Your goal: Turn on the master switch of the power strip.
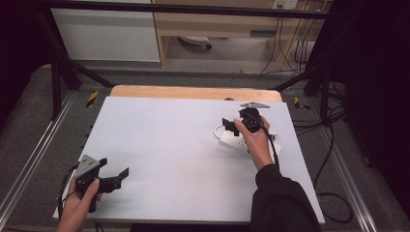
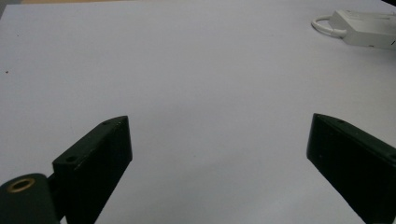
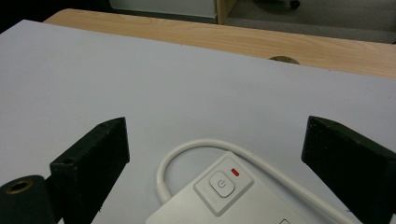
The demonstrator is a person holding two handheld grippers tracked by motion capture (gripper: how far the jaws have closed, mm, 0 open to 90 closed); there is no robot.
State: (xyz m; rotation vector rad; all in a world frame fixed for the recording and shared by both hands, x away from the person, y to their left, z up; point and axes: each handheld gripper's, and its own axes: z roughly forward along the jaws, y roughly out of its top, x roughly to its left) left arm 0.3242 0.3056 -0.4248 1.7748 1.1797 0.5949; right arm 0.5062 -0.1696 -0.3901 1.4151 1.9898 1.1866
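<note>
A: Nearest, the left gripper [image 1: 113, 176]?
B: Jaws spread wide, nothing between; it sits low at the sheet's [image 1: 164, 145] near-left corner.
A: And farther off?
B: Right gripper [image 1: 232, 126], jaws released, above the strip [image 3: 224, 198]; strip lies flat far right; its red light [image 3: 234, 173] glows.

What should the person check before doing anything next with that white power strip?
1. Right gripper open: ok, its jaws stand wide apart over the power strip, nothing pressed between them.
2. Power button in sight: ok, it lies between the jaws in the right gripper view.
3. Red indicator beside the button: ok for being visible; lit or merely coloured, cannot tell.
4. White cord out of the way: ok, it loops beyond the button end and touches neither jaw.
5. Left gripper clear of the work: ok, open over the bare white sheet, far from the strip.
</note>
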